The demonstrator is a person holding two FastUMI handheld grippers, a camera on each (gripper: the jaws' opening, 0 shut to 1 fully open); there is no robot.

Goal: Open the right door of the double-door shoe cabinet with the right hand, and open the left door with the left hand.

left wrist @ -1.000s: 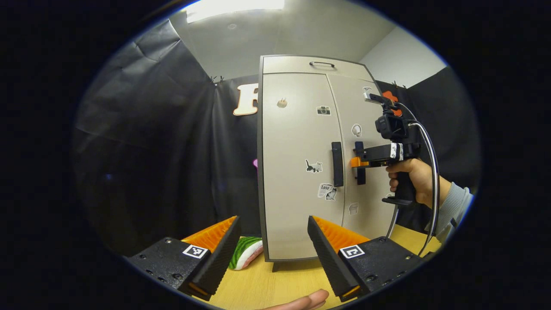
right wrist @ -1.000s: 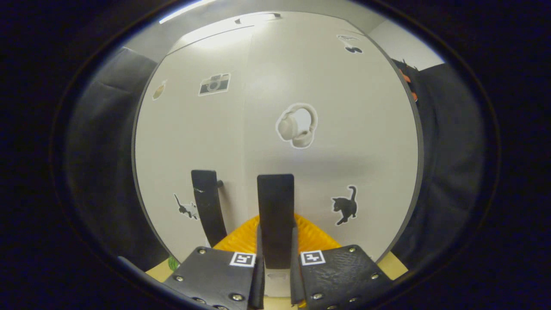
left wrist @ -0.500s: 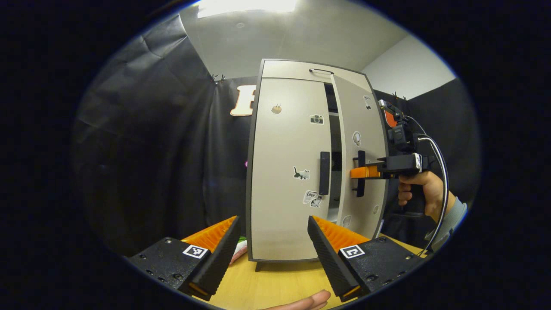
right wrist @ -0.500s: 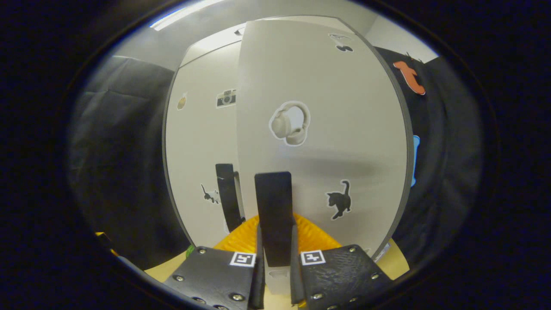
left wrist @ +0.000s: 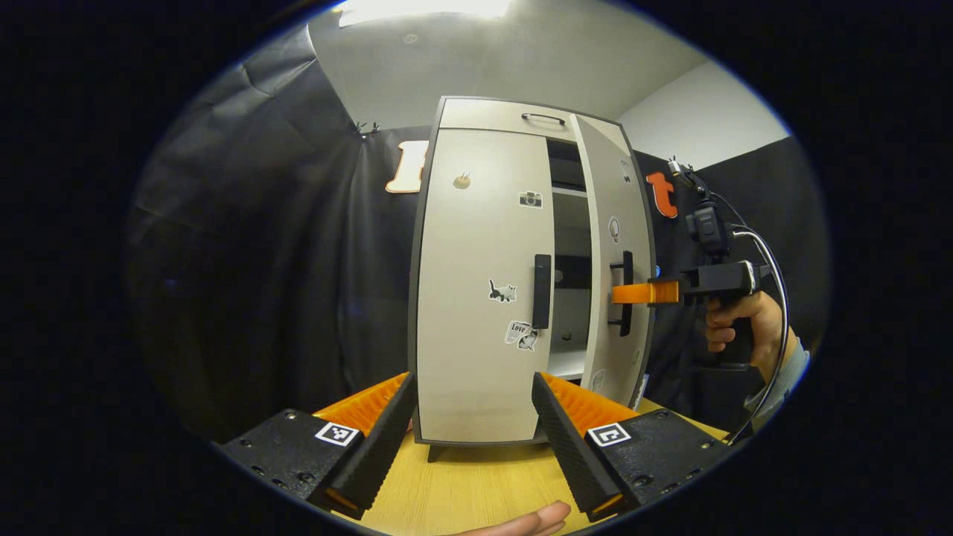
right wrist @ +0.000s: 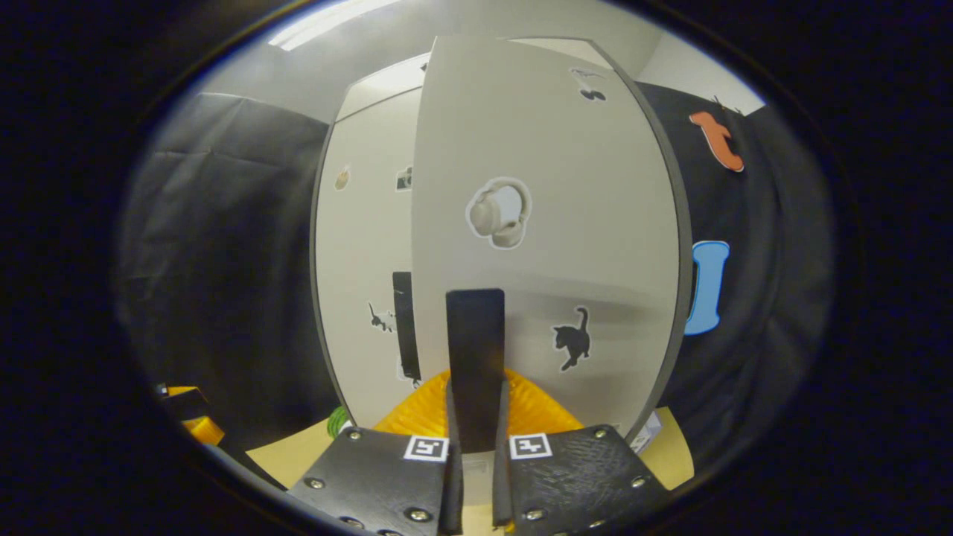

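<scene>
The beige shoe cabinet (left wrist: 484, 126) stands on a wooden table. Its right door (left wrist: 612, 186) is swung partly open, showing shelves behind it. The left door (left wrist: 476, 246) is closed, with a black handle (left wrist: 542, 291). My right gripper (left wrist: 629, 293), held by a hand, is shut on the right door's black handle (right wrist: 475, 357). In the right gripper view the right door (right wrist: 543, 149) is close ahead, and my right gripper (right wrist: 475, 454) clamps the handle between its orange fingers. My left gripper (left wrist: 471, 417) is open, well short of the cabinet, with nothing between its fingers.
A wooden tabletop (left wrist: 476, 484) runs under the cabinet. A fingertip (left wrist: 521, 521) shows at the lower edge of the left gripper view. A green striped object (right wrist: 339, 420) lies by the cabinet's left foot. Black cloth walls surround the booth.
The right door has swung from closed to partly open, pulled by my right gripper. My left gripper's view has shifted so the cabinet sits more to the centre.
</scene>
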